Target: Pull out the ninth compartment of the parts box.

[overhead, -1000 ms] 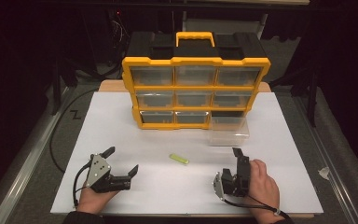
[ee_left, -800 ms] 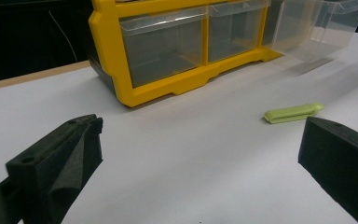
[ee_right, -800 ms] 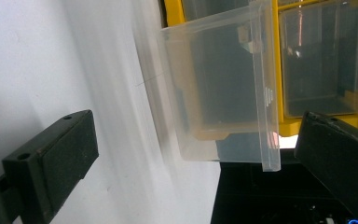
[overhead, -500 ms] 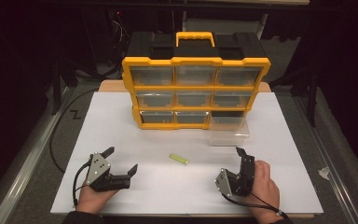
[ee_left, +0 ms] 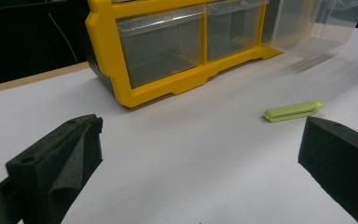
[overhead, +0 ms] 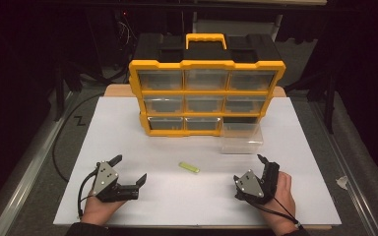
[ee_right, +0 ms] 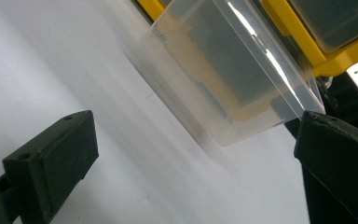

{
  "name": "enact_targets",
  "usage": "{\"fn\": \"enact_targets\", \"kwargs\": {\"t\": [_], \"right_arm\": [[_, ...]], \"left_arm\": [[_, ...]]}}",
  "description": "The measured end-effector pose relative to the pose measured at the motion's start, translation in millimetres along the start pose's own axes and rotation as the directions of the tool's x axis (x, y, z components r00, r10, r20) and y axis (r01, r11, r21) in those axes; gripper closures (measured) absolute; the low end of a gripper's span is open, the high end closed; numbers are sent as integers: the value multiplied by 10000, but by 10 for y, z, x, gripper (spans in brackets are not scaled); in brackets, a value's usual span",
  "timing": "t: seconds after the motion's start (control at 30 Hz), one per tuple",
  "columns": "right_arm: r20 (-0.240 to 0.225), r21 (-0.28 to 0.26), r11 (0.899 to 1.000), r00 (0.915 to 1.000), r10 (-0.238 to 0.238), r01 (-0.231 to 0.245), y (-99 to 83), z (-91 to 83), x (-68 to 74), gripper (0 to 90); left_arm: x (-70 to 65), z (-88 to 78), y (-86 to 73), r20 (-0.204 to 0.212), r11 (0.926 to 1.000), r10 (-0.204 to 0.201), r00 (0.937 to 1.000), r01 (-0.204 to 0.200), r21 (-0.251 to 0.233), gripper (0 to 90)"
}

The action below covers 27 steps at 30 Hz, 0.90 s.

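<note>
Flat green plastic clip (overhead: 189,167) (smooth, perhaps rounded) on white table (overhead: 295,147).

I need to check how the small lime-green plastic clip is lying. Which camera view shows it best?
The left gripper view: the small lime-green plastic clip lies flat on the white table, close and sharp, ahead of the gripper's open black fingers. In the high view it is a tiny sliver between both grippers.
</note>
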State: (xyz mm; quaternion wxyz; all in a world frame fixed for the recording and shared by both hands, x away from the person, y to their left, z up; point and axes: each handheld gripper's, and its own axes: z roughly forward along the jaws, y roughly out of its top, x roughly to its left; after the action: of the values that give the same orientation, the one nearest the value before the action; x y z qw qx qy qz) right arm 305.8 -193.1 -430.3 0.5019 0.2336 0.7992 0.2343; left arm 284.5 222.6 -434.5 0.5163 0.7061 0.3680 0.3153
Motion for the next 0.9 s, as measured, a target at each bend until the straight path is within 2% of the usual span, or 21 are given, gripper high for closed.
{"fn": "enact_targets", "kwargs": {"t": [0.03,0.07,0.13,0.27,0.3,0.33,0.37,0.4,0.43,0.47,0.5,0.53,0.57,0.67,0.7,0.73,0.8,0.83,0.87,0.9], "right_arm": [[-49,-22,9998,9997,219,-219,-3,-1,-7,10],[-164,-8,9976,9975,694,-695,-10,-1,-37,10],[-216,-30,9964,9962,849,-850,-13,-3,-49,11],[-580,-120,9867,9852,1613,-1623,-37,-3,-101,11],[-694,-132,9813,9791,1909,-1923,-43,-3,-115,11],[-835,-181,9722,9693,2314,-2337,-54,-8,-131,11],[-835,-181,9722,9693,2314,-2337,-54,-8,-131,11],[-1028,-161,9642,9596,2617,-2647,-69,-2,-150,11],[-1028,-161,9642,9596,2617,-2647,-69,-2,-150,11],[-1136,-145,9588,9531,2805,-2839,-76,3,-159,11],[-1291,-120,9496,9422,3093,-3134,-87,11,-172,11],[-1481,-118,9356,9259,3474,-3529,-107,19,-182,11],[-1481,-118,9356,9259,3474,-3529,-107,19,-182,11],[-1711,-99,9193,9064,3862,-3935,-127,36,-202,11],[-1864,-91,9051,8900,4161,-4251,-135,38,-210,11],[-1947,-103,8983,8821,4290,-4392,-140,40,-215,11],[-2224,42,8781,8557,4673,-4784,-152,51,-227,11],[-2401,214,8514,8240,5132,-5241,-168,69,-249,11],[-2401,214,8514,8240,5132,-5241,-168,69,-249,11],[-2662,351,8182,7837,5612,-5739,-193,81,-274,11]], "left_arm": [[-1,1,-1,5,10000,2,10000,-2,4,1],[-2,3,-3,12,10000,16,10000,-16,27,1],[1,2,0,22,10000,17,10000,-17,24,1],[0,3,-2,21,10000,10,10000,-10,18,1],[0,2,0,34,10000,13,10000,-14,26,1],[1,-2,4,42,10000,5,10000,-5,-8,1],[2,-4,6,47,10000,-18,10000,18,-33,1],[2,-3,5,42,10000,-25,10000,25,-33,1],[1,-1,2,44,10000,-11,10000,11,-11,1],[1,1,1,56,10000,-9,10000,8,17,1],[2,0,3,70,10000,-15,10000,15,1,1],[2,-2,6,69,10000,-31,10000,32,-34,1],[2,-1,5,67,10000,-31,10000,32,-28,1],[-3,6,1,77,10000,-10,10000,9,18,1],[-2,4,3,84,10000,-16,10000,16,-3,1],[0,2,4,65,10000,-31,10000,32,-51,1],[4,6,0,10,10000,-33,10000,33,-31,1],[7,9,-3,-1,10000,-29,10000,29,-4,1],[10,10,-3,-2,10000,-51,10000,51,0,1],[14,9,-1,-1,10000,-74,10000,74,-15,1]]}}
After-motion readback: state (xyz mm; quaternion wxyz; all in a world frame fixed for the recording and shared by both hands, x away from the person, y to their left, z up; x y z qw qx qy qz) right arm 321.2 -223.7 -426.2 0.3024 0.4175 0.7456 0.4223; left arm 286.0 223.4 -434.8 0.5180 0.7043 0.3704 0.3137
